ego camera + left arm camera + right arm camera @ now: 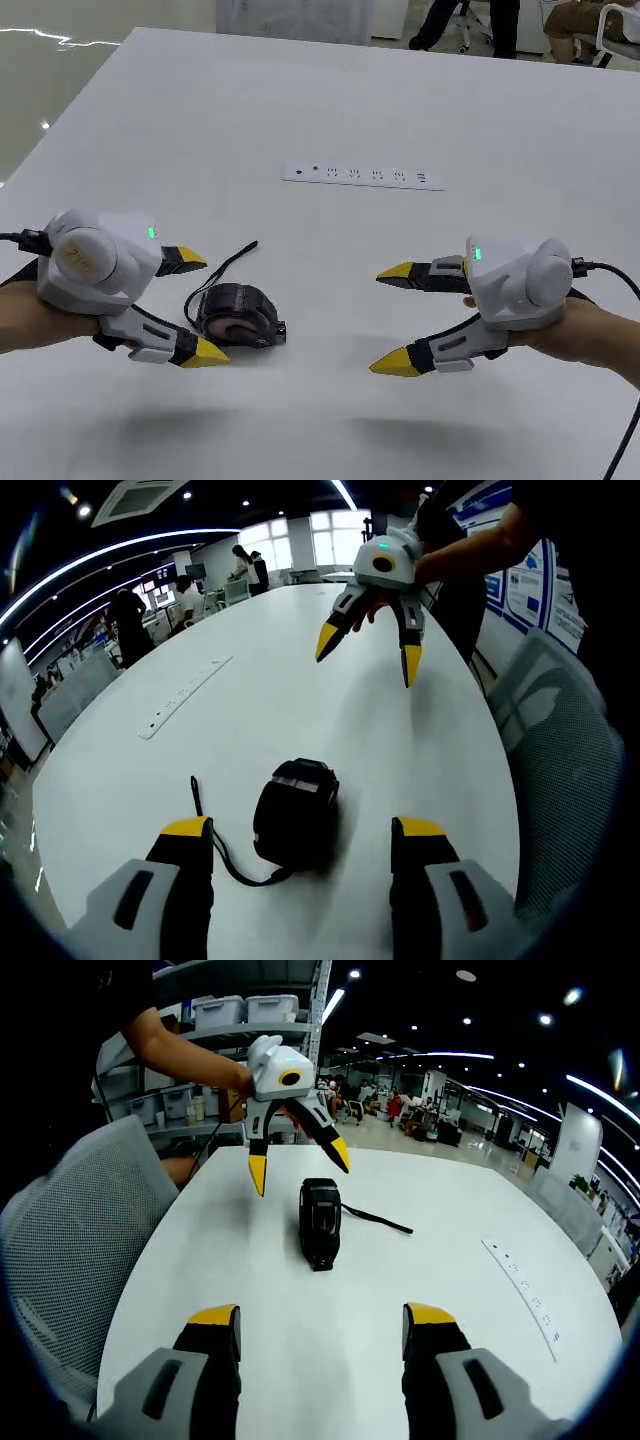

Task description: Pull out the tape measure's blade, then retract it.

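Clamping the tape measure [238, 315] squarely looks best: left claw [202, 305] gapes empty beside it; right claw [392, 317] hangs open, empty, at three o'clock.

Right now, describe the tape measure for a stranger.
On the white table, look between the open yellow-tipped fingers of the left gripper. The rounded black tape measure lies there, trailing a thin black strap, unlike the flat white power strip beyond.

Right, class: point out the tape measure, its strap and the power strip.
tape measure [238, 314], head view, top of case.
strap [375, 1219], right gripper view, mid-length.
power strip [362, 176], head view, its middle.
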Tool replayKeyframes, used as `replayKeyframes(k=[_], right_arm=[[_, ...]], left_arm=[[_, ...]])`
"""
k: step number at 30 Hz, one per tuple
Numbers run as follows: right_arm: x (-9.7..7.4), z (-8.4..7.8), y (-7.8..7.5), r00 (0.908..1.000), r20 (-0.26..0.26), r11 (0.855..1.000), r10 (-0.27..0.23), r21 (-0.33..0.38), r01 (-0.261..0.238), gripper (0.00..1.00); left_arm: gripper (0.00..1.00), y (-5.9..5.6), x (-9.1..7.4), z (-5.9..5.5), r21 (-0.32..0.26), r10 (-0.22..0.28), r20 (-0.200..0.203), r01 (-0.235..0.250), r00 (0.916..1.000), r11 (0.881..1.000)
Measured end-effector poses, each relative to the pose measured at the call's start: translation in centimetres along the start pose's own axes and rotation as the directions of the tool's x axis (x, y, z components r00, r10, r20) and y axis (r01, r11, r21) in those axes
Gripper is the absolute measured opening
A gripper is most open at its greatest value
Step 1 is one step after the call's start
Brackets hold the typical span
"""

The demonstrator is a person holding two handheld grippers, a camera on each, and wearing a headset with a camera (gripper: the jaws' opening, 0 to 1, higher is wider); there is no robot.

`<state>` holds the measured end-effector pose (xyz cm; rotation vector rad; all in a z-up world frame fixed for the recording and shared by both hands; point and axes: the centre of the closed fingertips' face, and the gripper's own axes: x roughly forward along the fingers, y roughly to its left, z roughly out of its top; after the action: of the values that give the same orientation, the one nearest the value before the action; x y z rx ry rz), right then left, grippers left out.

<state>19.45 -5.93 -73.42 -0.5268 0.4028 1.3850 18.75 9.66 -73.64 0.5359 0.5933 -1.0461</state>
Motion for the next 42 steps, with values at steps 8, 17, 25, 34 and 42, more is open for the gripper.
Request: replayKeyframes(k=[8, 17, 25, 34, 42], right_arm=[[1.6, -0.2, -0.3, 0.9994, -0.008, 0.999, 0.034, -0.017, -0.034, 0.63], [3.4, -0.5, -1.0, 0.9989, -0.011, 0.998, 0.046, -0.03, -0.046, 0.58], [5.1, -0.5, -0.9, 0.9979, -0.013, 0.997, 0.063, -0.04, -0.063, 0.54], [7.1, -0.2, -0.6, 0.996, -0.015, 0.995, 0.088, -0.049, -0.088, 0.48], [8.7, 0.0, -0.4, 0.9946, -0.015, 0.993, 0.103, -0.054, -0.103, 0.4]], left_arm=[[0.67, 0.6, 0.8, -0.8, 0.036, -0.02, -0.034, 0.021, 0.9992, 0.999], [0.66, 0.9, 1.7, -1.0, 0.051, -0.041, -0.04, 0.043, 0.9984, 0.998], [0.62, 1.3, 2.5, -1.0, 0.093, -0.063, -0.055, 0.068, 0.9965, 0.993], [0.53, 1.0, 3.0, -1.5, 0.122, -0.094, -0.083, 0.104, 0.9921, 0.987], [0.45, 0.7, 3.4, -2.0, 0.14, -0.128, -0.114, 0.143, 0.9852, 0.98]])
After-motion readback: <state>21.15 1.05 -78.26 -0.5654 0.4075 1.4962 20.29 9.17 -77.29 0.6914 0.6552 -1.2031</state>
